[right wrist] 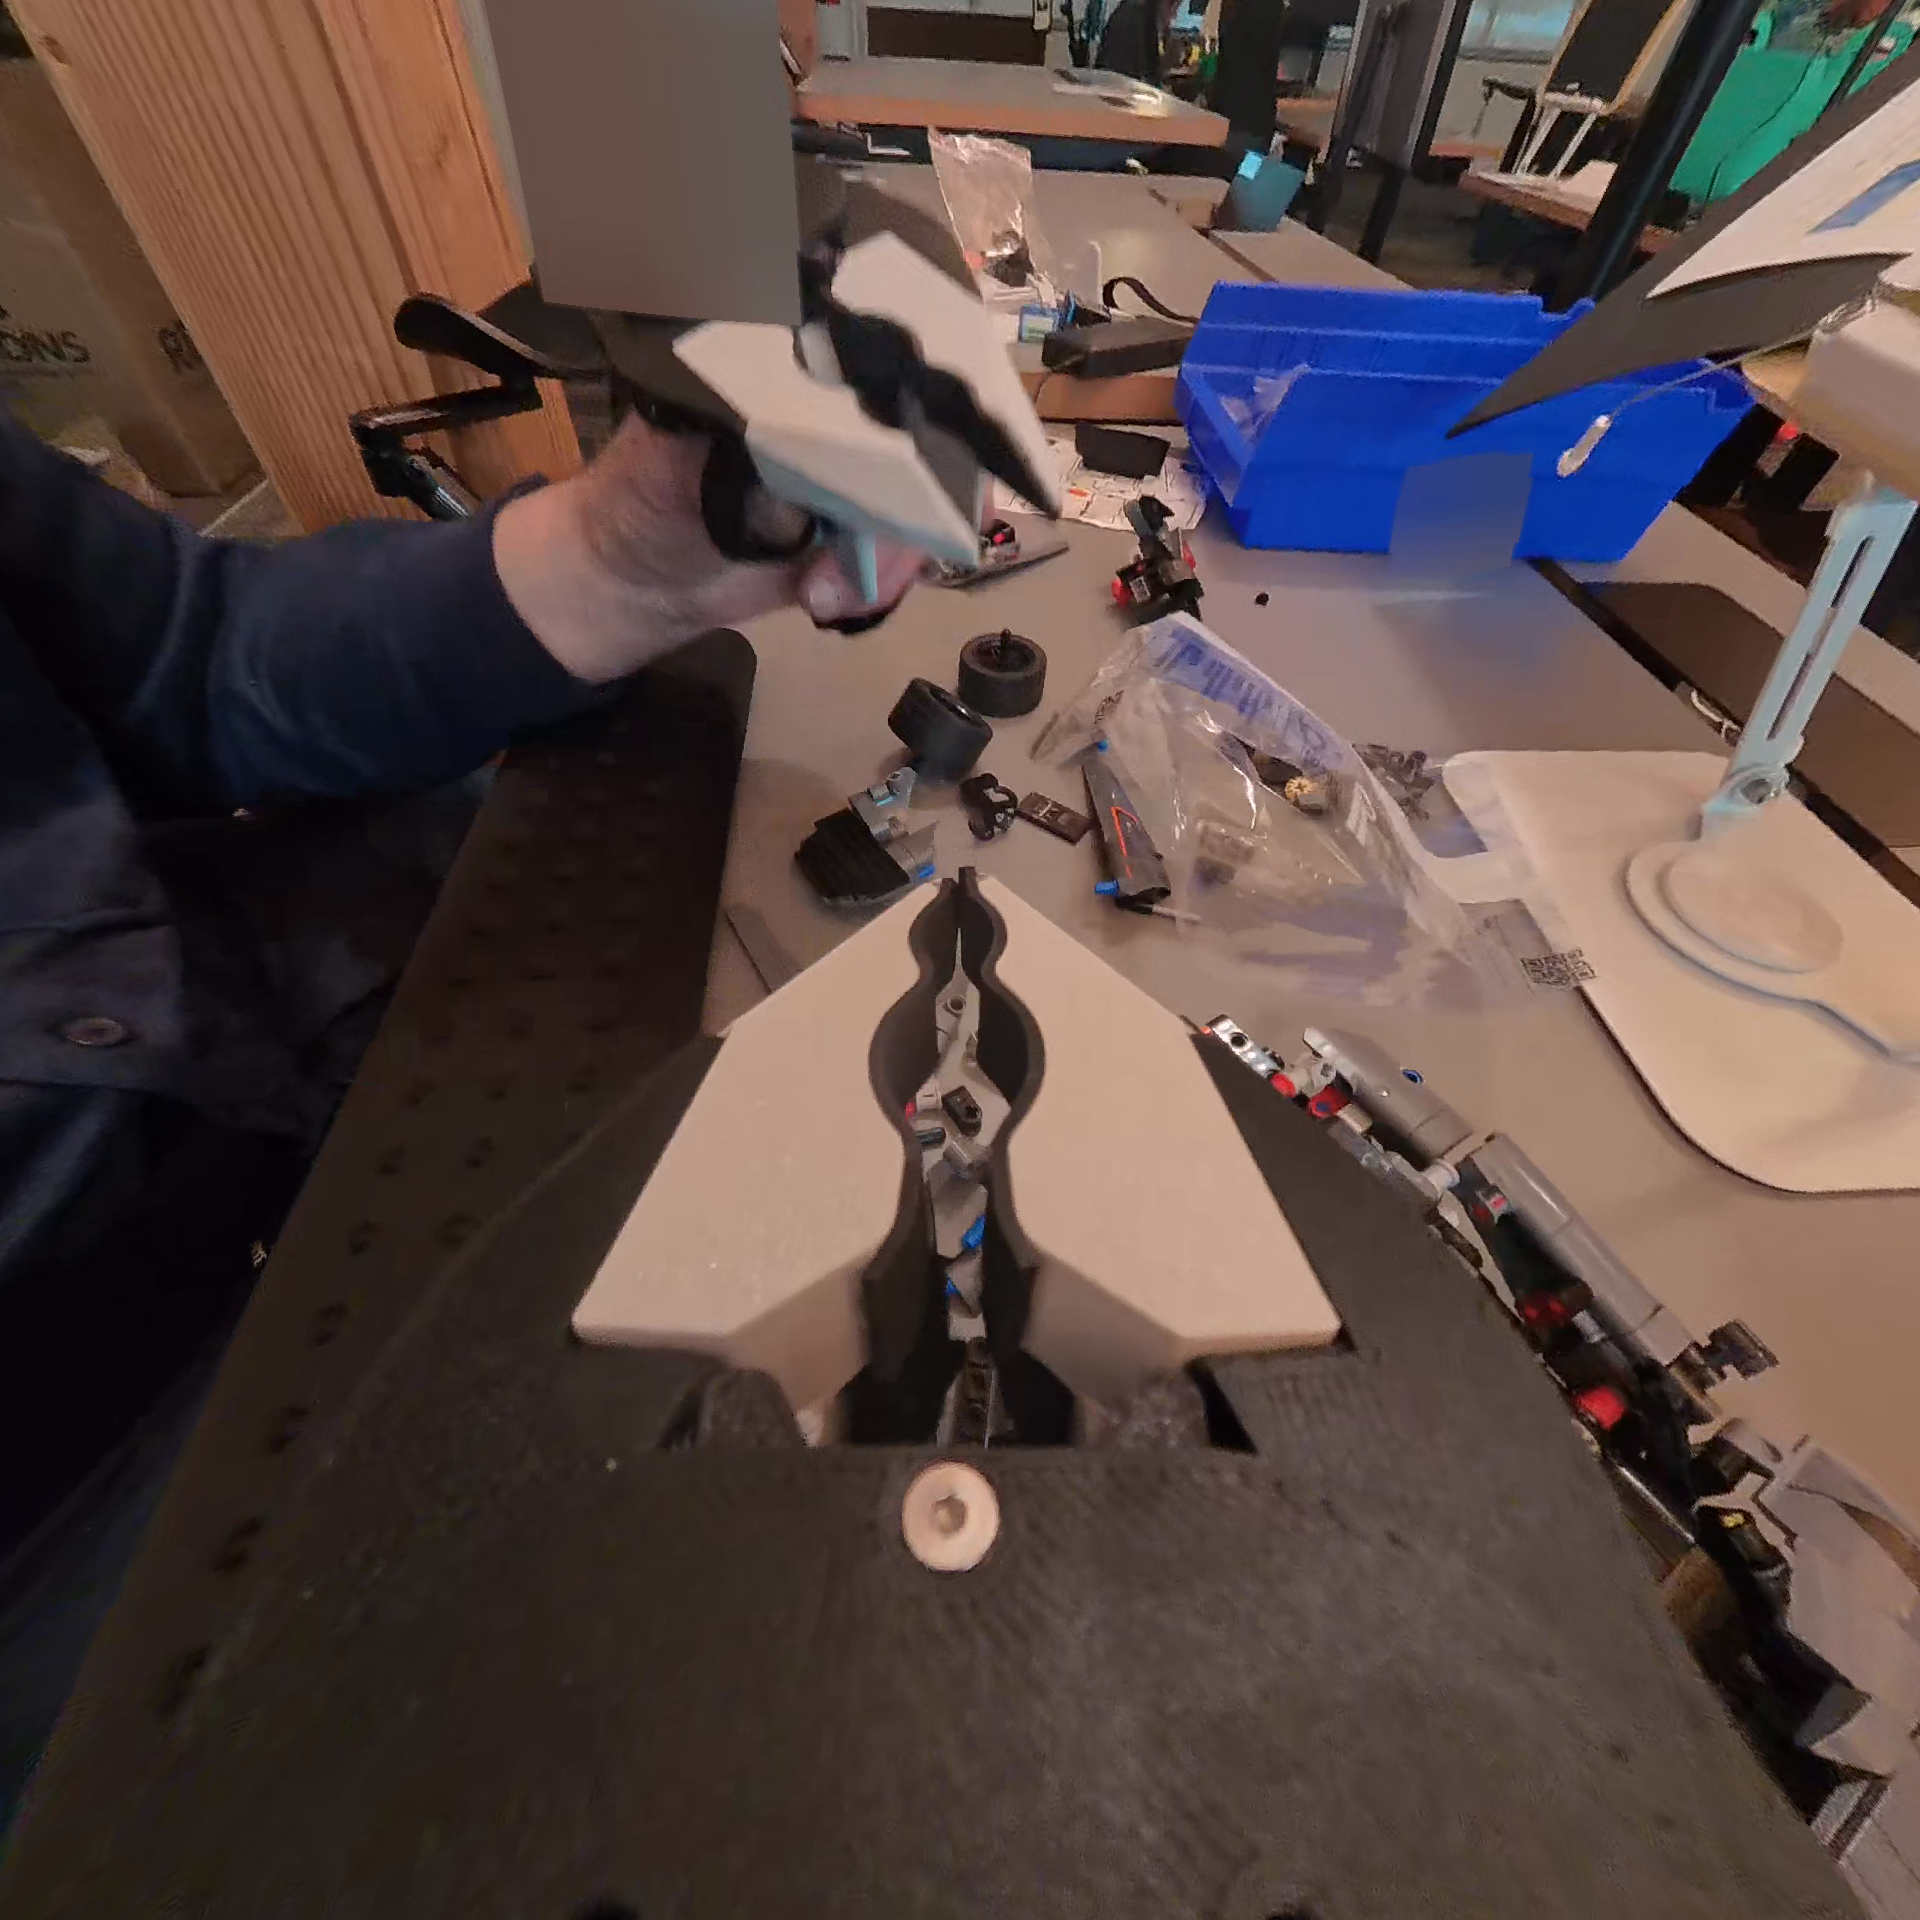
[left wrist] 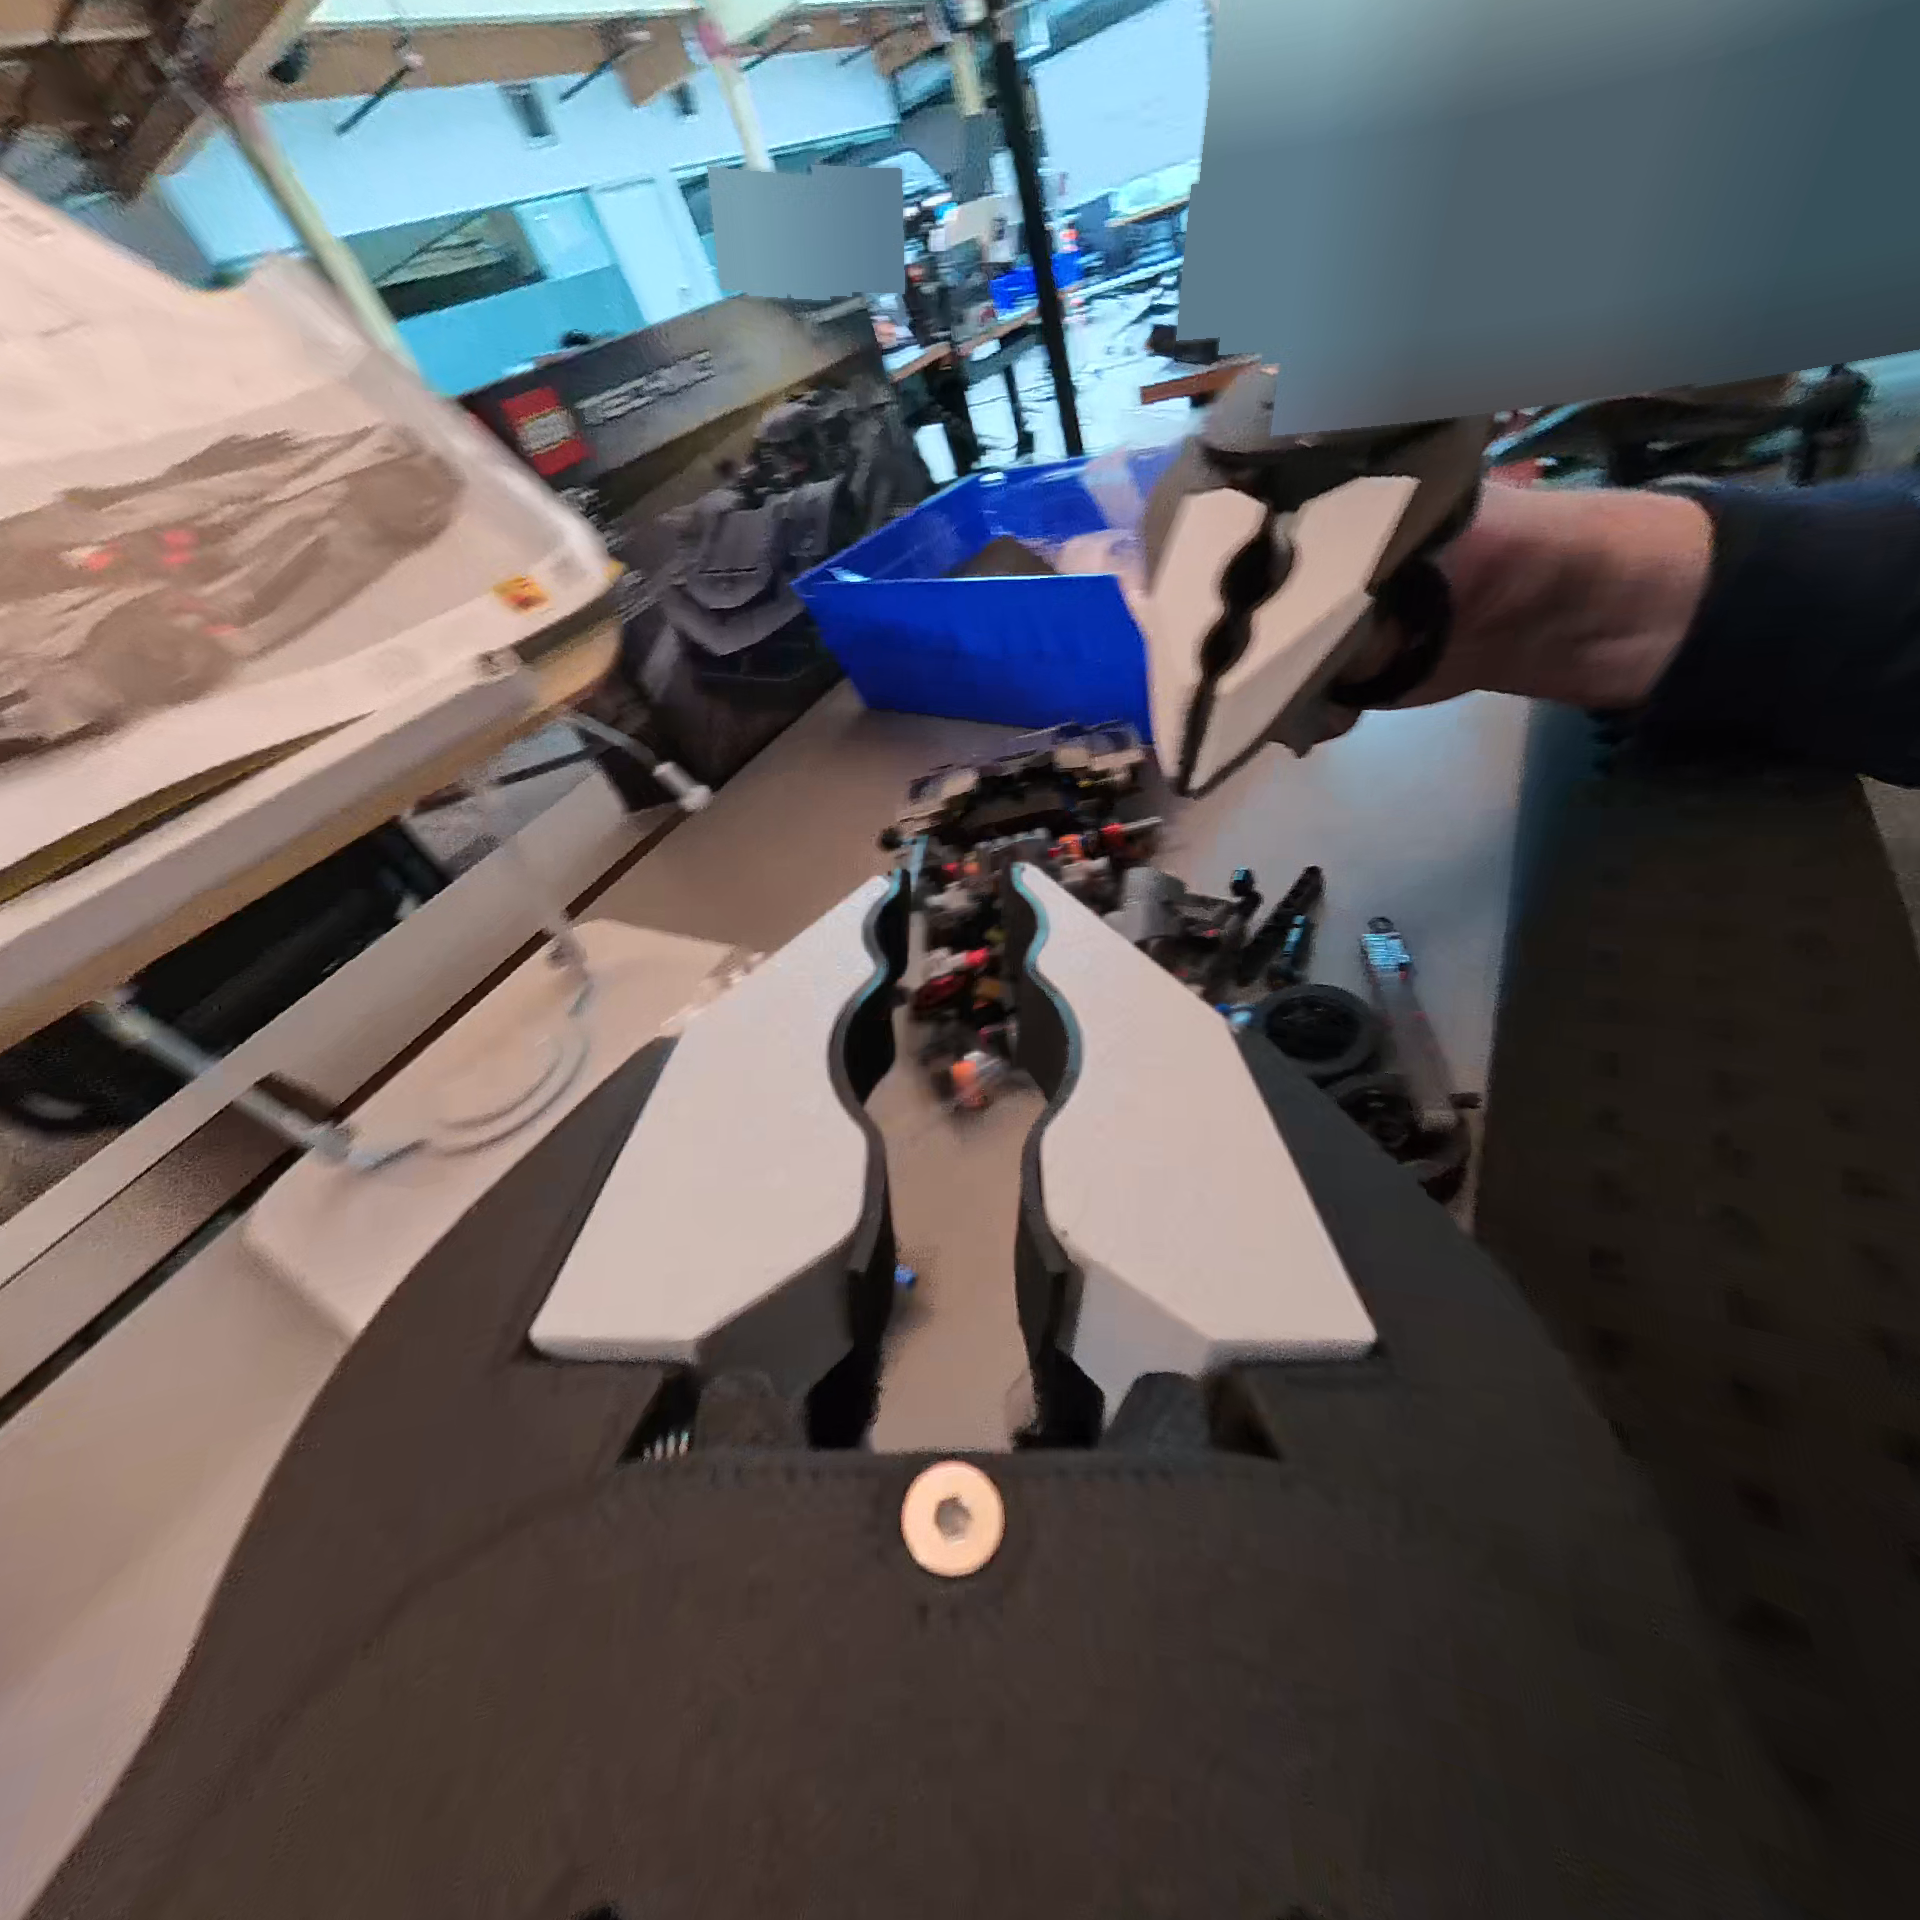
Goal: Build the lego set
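Hovering above the grey worktop [left wrist: 1382, 831], the left tool [left wrist: 956, 883] has its two white fingers apart with nothing between them; through the gap the half-built lego model [left wrist: 1029, 821] shows on the surface ahead. The right tool [right wrist: 964, 883] has its tips pressed together, and in the scalloped hollows behind the tips a grey lego assembly [right wrist: 956, 1132] with blue and red pins shows; whether the fingers actually grip it or merely hang over it cannot be told. In the left wrist view the right tool appears farther off, held in a hand [left wrist: 1569, 592] in a dark sleeve, its tips together and pointing down at the model.

The model is a long, low chassis, mostly black and grey, dotted with red, orange and blue connectors; it is blurred here. In the right wrist view it runs along the lower right of the worktop. Loose parts lie near it: two black wheels [right wrist: 971, 696], a ribbed black panel [right wrist: 857, 857], a narrow dark piece with a red stripe [right wrist: 1122, 831]. Just beside these is a clear plastic bag [right wrist: 1268, 790] with small pieces inside. Farther back stands a blue bin [right wrist: 1403, 416]. A white stand [right wrist: 1766, 904] at the right carries a tilted instruction booklet [left wrist: 208, 499].
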{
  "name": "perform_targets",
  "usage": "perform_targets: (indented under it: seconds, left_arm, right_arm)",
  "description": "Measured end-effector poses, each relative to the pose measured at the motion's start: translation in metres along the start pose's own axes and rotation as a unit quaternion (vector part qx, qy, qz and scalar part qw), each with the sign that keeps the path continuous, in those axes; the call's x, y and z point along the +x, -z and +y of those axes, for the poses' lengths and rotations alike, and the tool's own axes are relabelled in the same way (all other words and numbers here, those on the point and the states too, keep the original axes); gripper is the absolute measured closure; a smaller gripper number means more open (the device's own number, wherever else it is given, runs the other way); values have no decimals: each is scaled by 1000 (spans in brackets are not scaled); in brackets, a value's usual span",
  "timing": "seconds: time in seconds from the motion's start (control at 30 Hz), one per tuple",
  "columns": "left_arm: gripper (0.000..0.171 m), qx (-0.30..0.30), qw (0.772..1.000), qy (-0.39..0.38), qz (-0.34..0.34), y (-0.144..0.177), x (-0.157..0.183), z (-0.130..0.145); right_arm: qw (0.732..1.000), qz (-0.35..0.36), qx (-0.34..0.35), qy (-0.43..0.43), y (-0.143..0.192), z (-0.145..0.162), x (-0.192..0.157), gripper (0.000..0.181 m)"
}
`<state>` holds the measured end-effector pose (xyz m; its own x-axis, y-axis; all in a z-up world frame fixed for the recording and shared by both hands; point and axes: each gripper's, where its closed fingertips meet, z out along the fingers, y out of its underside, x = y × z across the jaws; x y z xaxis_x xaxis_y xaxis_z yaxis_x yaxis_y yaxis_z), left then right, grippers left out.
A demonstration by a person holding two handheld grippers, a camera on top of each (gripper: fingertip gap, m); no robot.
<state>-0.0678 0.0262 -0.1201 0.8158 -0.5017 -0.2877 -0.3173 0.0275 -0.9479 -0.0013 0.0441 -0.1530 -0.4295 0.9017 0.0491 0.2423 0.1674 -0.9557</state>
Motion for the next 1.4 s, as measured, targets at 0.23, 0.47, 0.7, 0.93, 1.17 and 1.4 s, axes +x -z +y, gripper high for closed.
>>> perform_targets:
  seconds: [0.23,0.47,0.7,0.93,1.17,1.4]
  left_arm:
    - [157,-126,986,14,-110,76,-55,36]
    - [151,-350,929,6,-119,113,-63,124]
    - [146,-428,899,14,-92,91,-72,177]
    - [169,-450,888,47,-88,82,-80,192]
    - [169,-308,943,58,-107,73,-82,139]
    - [171,89,981,167,45,61,-27,-18]
  right_arm:
    - [1000,2,-2,-16,1,6,5,181]
    - [999,-4,-24,-21,-6,16,4,181]
    - [999,-6,-27,-24,-7,19,4,181]
    - [999,-11,-31,-18,-8,19,1,181]
    - [999,-18,22,-26,-11,-3,-4,176]
    - [986,-81,112,-95,-43,-50,-26,154]
